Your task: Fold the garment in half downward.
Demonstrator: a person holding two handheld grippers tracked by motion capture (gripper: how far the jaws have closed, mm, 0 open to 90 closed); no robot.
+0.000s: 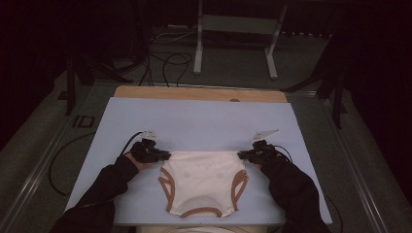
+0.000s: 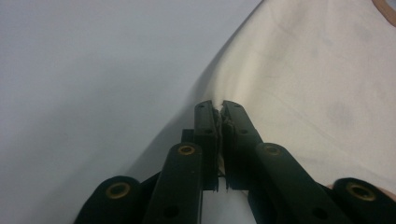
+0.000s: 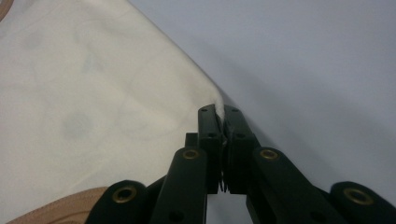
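1. Right at the near edge of the pale blue tabletop lies the cream sleeveless cotton garment with brown-trimmed openings, spread flat, its brown-edged hem towards the person.
2. Two forearms in black sleeves come in from the bottom, one on each side of the garment.
3. The left gripper sits at the garment's far left corner; in the left gripper view its black fingers are clamped together on a pinch of cream cloth, a tuft of fabric poking out between the tips.
4. From that pinch the cloth rises in a taut ridge, with bare blue tabletop to one side and cream fabric to the other.
5. Over on the other side, the right gripper matches it at the far right corner; in the right gripper view its fingers are also squeezed tight on the corner, a small white tip of cloth showing between them.
6. A curve of brown trim shows low in the right gripper view.
7. The garment's far edge runs straight between the two grippers.
8. Black cables trail off from each gripper across the blue surface.
9. Beyond the blue sheet, a strip of bare wooden board shows along the far edge.
10. Farther back, a dark floor with loose cables and the white metal legs of a frame.
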